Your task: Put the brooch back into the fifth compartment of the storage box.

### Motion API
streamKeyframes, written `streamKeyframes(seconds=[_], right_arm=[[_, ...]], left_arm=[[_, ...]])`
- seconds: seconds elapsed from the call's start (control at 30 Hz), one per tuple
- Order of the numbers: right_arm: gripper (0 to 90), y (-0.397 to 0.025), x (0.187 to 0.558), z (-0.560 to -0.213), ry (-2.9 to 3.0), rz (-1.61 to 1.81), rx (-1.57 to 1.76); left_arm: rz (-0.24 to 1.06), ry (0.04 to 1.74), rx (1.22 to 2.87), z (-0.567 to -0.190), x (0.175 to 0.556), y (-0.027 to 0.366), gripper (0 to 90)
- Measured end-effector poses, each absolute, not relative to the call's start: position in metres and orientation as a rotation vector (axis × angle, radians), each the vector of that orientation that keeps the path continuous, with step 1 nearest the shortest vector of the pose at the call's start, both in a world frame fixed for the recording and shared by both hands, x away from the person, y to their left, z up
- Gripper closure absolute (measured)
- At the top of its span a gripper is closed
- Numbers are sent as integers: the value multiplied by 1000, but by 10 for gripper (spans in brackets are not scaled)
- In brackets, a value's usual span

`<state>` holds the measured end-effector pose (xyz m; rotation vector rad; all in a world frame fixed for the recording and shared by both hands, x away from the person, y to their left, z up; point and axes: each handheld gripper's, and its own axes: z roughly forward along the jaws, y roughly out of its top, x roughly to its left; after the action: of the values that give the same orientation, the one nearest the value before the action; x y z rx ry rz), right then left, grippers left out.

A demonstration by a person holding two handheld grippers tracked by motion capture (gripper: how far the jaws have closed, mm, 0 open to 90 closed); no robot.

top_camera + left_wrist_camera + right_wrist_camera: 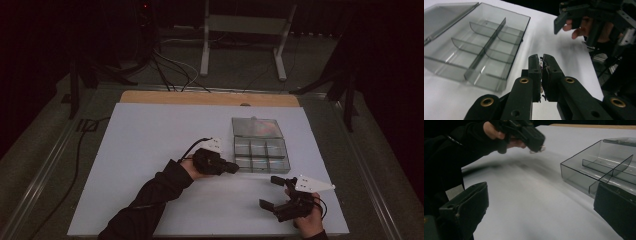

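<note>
A clear plastic compartment box (261, 155) lies on the white board (150, 145), its lid (256, 127) folded open behind it, and its compartments look empty. My left gripper (233, 168) hovers just left of the box's near-left corner, shut on a small pale thing (538, 149). In the left gripper view the black jaws (542, 58) are pressed together on a thin sliver (541, 65), with the box wall (474, 72) to their left. My right gripper (270, 191) is open near the board's front edge, below the box, with nothing between its fingers (471, 195).
The board lies on a wooden table whose back edge (210, 98) shows beyond it. A white frame stand (242, 30) and cables (170, 65) are on the floor behind. Bare board spreads left of the box.
</note>
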<state>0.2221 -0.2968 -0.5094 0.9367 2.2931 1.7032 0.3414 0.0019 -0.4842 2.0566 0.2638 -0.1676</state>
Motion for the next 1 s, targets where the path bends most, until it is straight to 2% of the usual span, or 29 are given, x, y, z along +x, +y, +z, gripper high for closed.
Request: streamKeyframes(seconds=[0.3,0.77,1.0], right_arm=[[0,-298,222,-509,2285,1710,936],[0,-299,221,-508,2280,1718,935],[0,-299,220,-508,2283,1716,934]], left_arm=[[-131,306,2033,-479,353,-25,875],[-155,379,1999,-485,377,-63,874],[-89,399,1977,-489,383,-78,872]])
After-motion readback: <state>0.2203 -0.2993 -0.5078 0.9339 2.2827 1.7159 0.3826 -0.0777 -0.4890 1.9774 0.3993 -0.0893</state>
